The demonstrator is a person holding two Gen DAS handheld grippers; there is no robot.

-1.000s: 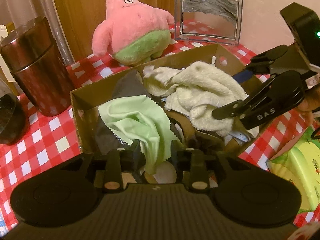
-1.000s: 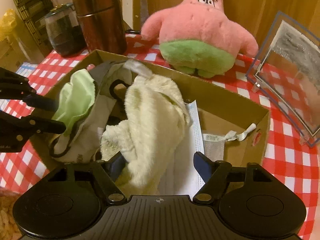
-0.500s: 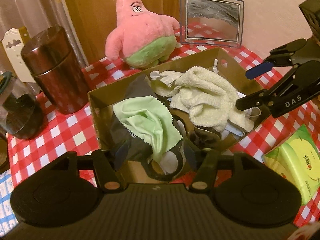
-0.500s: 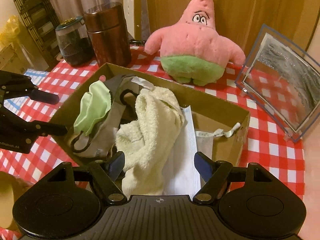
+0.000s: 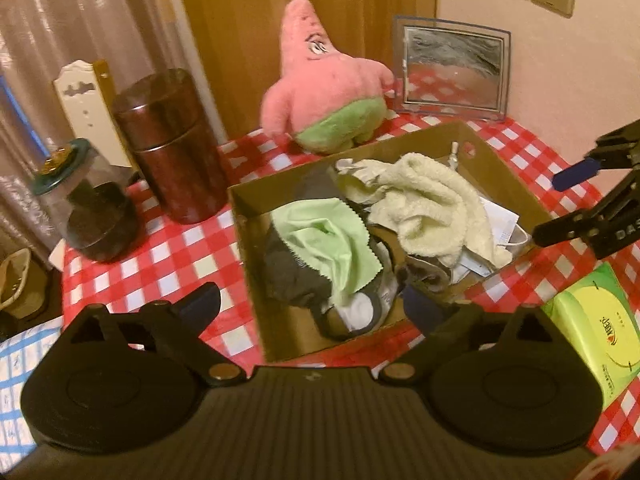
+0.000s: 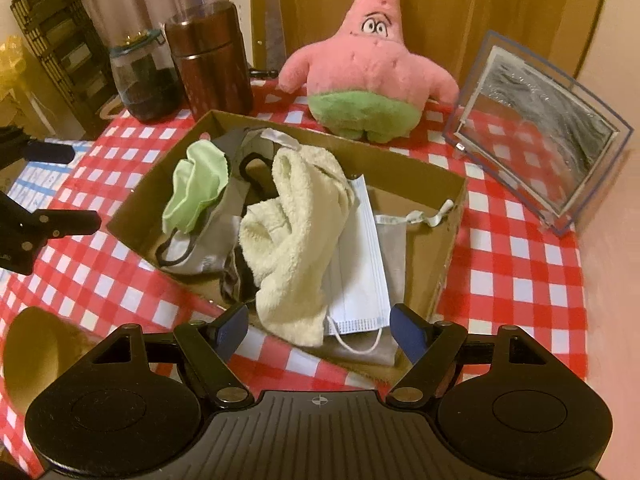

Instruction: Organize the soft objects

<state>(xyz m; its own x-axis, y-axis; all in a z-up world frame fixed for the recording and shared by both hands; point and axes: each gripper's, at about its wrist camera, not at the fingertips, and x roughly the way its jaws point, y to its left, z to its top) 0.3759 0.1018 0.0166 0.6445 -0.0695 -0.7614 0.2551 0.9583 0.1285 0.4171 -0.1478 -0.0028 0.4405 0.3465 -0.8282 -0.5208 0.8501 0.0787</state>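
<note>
Left tongs (image 5: 312,300) just spread wide, right tongs (image 6: 318,322) apart, both empty above cardboard box (image 6: 448,240).

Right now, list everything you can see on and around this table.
box: 1, brown, table centre
towel: 1, cream, in box
cloth: 1, green, in box
mask: 1, pale blue, in box
plush: 1, pink and green, behind box
canister: 1, dark red, beside jar
jar: 1, glass, table corner
frame: 1, clear, near wall
tissues: 1, yellow-green pack
tablecloth: 1, red-white check
left claw: open, empty
right claw: open, empty
</note>
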